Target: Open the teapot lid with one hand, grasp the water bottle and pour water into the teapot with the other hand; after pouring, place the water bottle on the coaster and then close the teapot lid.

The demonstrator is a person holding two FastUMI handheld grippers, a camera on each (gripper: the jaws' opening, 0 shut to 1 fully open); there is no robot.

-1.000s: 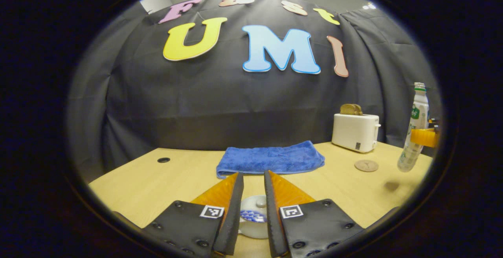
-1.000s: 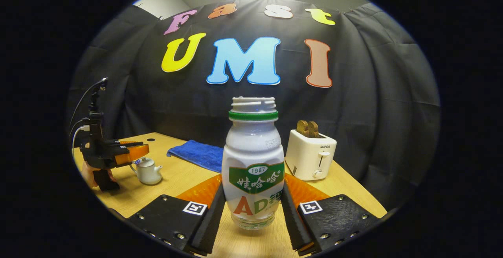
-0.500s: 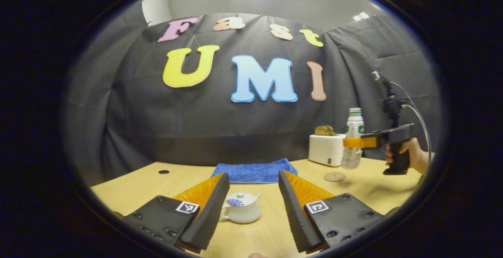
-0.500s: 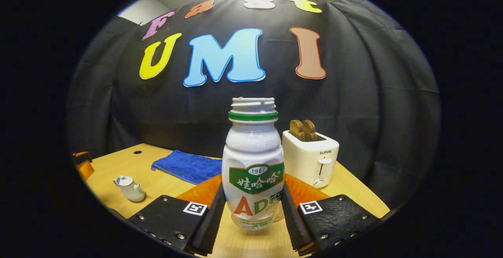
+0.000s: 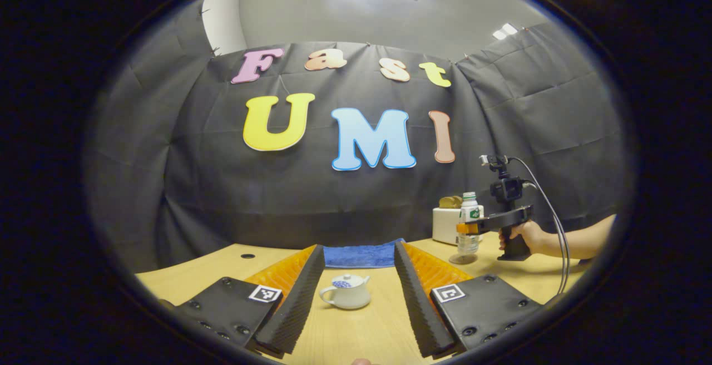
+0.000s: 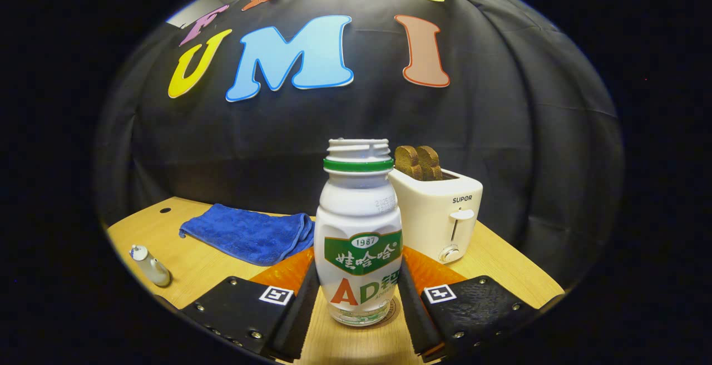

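The right gripper (image 6: 359,304) has its jaws clenched on the lower body of the water bottle (image 6: 359,231), which stands upright with its cap off, its base right over the round coaster (image 6: 389,309) peeking out beneath it; whether it is touching down yet, hard to tell. In the left gripper view, a hand (image 5: 525,237) holds that gripper with the bottle on the far right of the counter (image 5: 194,270), by the toaster (image 5: 445,225). The left gripper (image 5: 353,298) has its jaws released and wide apart, holding nothing, with the teapot (image 5: 346,291) sitting between and beyond them, lid seemingly on. Looks like the placing step: best to keep the bottle vertical, settle its base squarely on the coaster, then ease the jaws apart evenly so neither side drags it over, especially with that open mouth. On the count: 1 bottle, 1 teapot, 1 coaster, 1 toaster with 2 slices of toast (image 6: 418,162) poking up, 1 blue towel (image 6: 250,234) at the far middle of the counter, and 2 grippers.
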